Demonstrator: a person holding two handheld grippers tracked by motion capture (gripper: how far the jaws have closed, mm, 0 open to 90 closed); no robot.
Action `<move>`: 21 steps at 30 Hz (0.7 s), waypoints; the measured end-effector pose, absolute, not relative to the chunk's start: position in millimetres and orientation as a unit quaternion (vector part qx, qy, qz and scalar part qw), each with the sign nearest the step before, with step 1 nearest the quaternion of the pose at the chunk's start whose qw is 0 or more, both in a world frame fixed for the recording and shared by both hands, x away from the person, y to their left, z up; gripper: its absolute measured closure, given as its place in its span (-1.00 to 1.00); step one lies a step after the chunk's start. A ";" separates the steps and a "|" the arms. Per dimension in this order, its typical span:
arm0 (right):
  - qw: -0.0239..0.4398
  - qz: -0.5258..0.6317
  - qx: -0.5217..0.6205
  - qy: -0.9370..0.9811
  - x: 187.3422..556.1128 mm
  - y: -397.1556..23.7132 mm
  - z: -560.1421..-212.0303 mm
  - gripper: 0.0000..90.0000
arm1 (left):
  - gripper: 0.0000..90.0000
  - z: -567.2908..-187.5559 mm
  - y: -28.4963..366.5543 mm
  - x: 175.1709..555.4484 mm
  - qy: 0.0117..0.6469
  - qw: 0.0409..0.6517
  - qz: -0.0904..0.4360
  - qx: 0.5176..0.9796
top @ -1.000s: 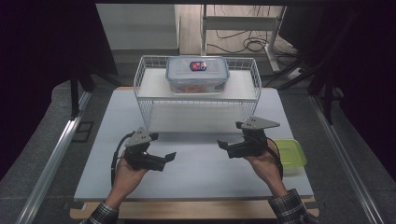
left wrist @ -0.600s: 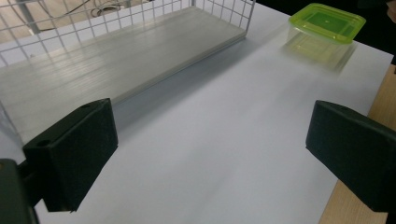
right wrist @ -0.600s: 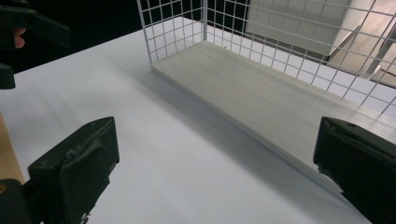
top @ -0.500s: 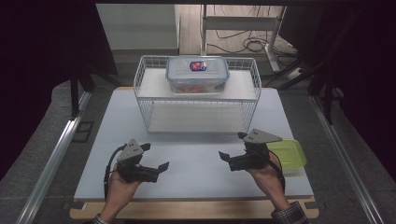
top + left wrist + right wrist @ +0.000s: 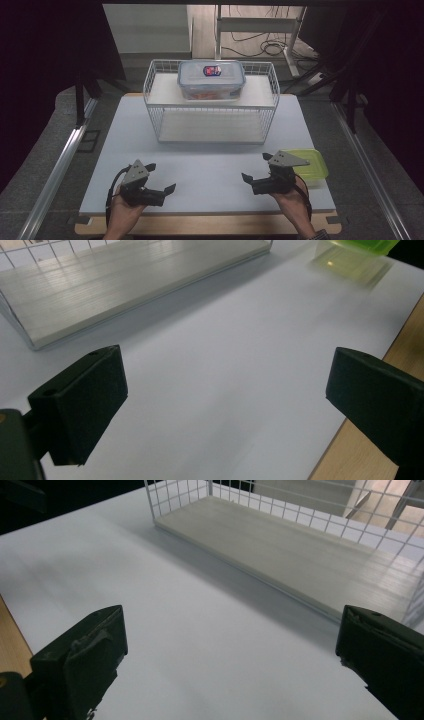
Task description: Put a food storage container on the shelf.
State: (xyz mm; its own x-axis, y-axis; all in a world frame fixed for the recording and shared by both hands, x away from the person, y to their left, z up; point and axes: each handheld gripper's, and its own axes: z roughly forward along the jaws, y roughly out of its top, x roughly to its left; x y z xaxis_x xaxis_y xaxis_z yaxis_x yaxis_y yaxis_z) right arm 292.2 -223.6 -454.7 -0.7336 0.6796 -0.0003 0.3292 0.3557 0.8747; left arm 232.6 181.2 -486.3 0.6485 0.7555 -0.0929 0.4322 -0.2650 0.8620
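Both tools empty, jaws wide: left tool [image 5: 161,184], right tool [image 5: 254,170]. Green container [image 5: 310,165] on table [image 5: 210,165] at right tool's 3 o'clock, just beside. Nothing picked yet; grasp still to do, I reckon.

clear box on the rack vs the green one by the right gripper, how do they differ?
The clear container sits up on the top shelf of the wire rack; the green container lies on the white table, just behind the right gripper.
The clear container is colourless with a red-and-blue label on its lid; the green container is translucent yellow-green, no label visible.
The clear container looks taller and larger; the green one flatter.
Both are lidded rounded rectangles, and neither is gripped.
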 end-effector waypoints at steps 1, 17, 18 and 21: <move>0.187 0.469 0.315 0.803 291.4 -224.7 -455.6 -0.99 | -0.93 -487.3 181.7 230.8 0.381 0.467 0.174 0.779; 0.206 0.453 0.313 0.809 273.0 -238.8 -469.5 -0.99 | -0.93 -505.8 185.2 209.6 0.380 0.440 0.189 0.792; 0.207 0.451 0.314 0.810 272.9 -239.6 -470.9 -0.99 | -0.93 -507.3 185.1 209.3 0.381 0.436 0.189 0.793; 0.201 0.446 0.318 0.812 272.7 -242.0 -474.0 -0.99 | -0.93 -511.0 185.4 209.0 0.383 0.429 0.190 0.795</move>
